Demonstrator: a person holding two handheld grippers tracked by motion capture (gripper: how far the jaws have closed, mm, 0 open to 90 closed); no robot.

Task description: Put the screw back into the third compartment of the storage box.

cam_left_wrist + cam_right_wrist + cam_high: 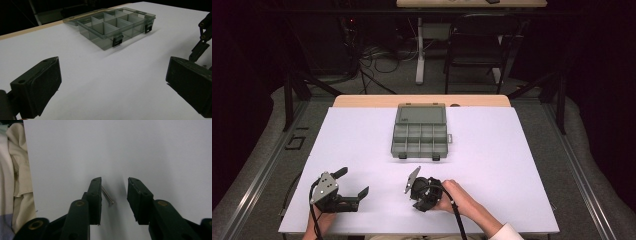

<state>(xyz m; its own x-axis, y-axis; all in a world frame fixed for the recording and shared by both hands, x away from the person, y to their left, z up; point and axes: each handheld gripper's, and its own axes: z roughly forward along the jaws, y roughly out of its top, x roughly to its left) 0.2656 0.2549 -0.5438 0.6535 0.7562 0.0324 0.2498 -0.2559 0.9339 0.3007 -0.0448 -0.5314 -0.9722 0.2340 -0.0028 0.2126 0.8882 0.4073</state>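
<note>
Screw (108,195): small metal screw lying on the white table sheet between the right gripper's two jaws, just beside the left-hand jaw in the right gripper view, perhaps touching it; its head points toward the camera, its tip away.
Right gripper (421,192): held in the person's right hand (452,196) near the front of the table, pointed down at the sheet; its jaws stand apart, with a clear gap on the screw's other side, so nothing is clamped.
Left gripper (352,186): held in the left hand at the front left of the table, jaws spread wide and holding nothing; in the left gripper view they frame bare sheet, with the organizer box beyond.
Organizer box (419,137): smoky translucent plastic, lid swung back flat toward the far edge, rows of divided compartments open to view, two dark latches on its near wall; it sits toward the far middle of the table, well apart from both grippers.
Compartments: whether anything lies in them I cannot tell.
Table (512,165): covered in a white sheet, with a wooden strip at the far edge.
Sleeve (507,233): pale, at the right wrist, bottom edge of the high view.
</note>
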